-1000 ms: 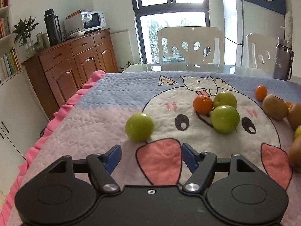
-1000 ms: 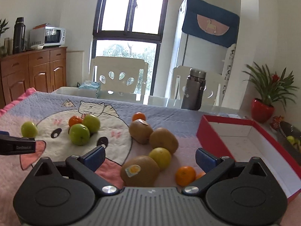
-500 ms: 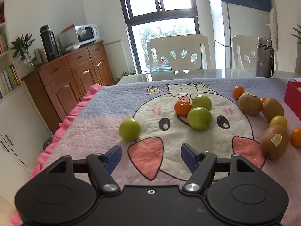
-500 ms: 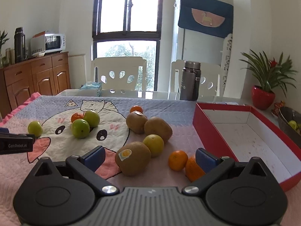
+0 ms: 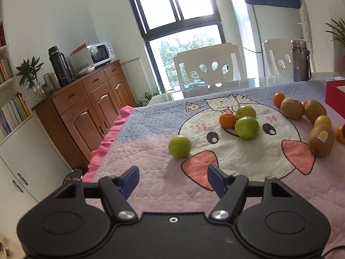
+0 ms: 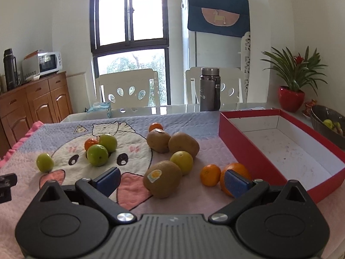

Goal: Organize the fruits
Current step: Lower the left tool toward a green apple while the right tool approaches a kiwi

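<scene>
Fruit lies loose on a cartoon-print quilt [image 5: 248, 157]. A lone green apple [image 5: 179, 146] sits just ahead of my open, empty left gripper [image 5: 172, 181]. Two more green apples [image 5: 246, 127] and an orange [image 5: 227, 120] cluster beyond it. In the right wrist view, a stickered kiwi [image 6: 162, 179] lies between the fingers of my open, empty right gripper [image 6: 170, 181]. A yellow-green fruit [image 6: 181, 162], two brown kiwis [image 6: 183, 145], and small oranges [image 6: 210, 175] lie around it. An empty red box [image 6: 280, 149] stands at the right.
A grey thermos [image 6: 210, 89] stands on the glass table beyond the quilt, with white chairs [image 6: 127, 90] behind. A dark bowl [image 6: 327, 125] holding fruit sits right of the box. The quilt's pink frilled edge [image 5: 103, 149] marks the table's left side.
Both grippers have drawn back and risen, so more of the quilt and the red box show. The left view has swung left. No fruit has moved; both grippers stay open.
</scene>
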{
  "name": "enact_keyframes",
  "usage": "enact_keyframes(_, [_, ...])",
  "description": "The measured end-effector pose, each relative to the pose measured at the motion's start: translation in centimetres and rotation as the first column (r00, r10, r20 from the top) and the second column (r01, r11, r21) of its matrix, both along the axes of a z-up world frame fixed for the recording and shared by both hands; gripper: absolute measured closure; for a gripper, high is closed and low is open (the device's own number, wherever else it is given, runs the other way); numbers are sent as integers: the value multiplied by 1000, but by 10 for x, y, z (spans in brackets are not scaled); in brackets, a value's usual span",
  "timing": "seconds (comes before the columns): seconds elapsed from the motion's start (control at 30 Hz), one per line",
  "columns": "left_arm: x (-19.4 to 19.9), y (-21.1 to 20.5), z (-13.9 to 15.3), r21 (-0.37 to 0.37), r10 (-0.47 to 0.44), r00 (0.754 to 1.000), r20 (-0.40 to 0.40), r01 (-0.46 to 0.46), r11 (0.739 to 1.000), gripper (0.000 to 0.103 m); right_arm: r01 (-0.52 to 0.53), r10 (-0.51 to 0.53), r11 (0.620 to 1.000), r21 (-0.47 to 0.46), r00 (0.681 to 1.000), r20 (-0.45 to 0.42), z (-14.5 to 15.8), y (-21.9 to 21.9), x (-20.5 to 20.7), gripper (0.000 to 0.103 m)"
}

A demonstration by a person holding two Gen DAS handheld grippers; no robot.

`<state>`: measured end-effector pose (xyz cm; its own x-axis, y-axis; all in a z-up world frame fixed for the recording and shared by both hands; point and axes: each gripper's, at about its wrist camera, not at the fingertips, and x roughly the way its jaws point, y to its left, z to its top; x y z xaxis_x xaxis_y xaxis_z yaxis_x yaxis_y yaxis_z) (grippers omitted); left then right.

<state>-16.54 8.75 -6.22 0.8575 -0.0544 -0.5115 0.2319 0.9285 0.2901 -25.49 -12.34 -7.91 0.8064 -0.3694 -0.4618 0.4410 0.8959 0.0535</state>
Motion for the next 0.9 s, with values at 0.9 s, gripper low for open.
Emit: enact_keyframes(0.9, [93, -107, -4, -30, 130, 991, -6, -130, 991, 19, -239, 240, 970, -46, 971, 19, -21, -71, 89, 0])
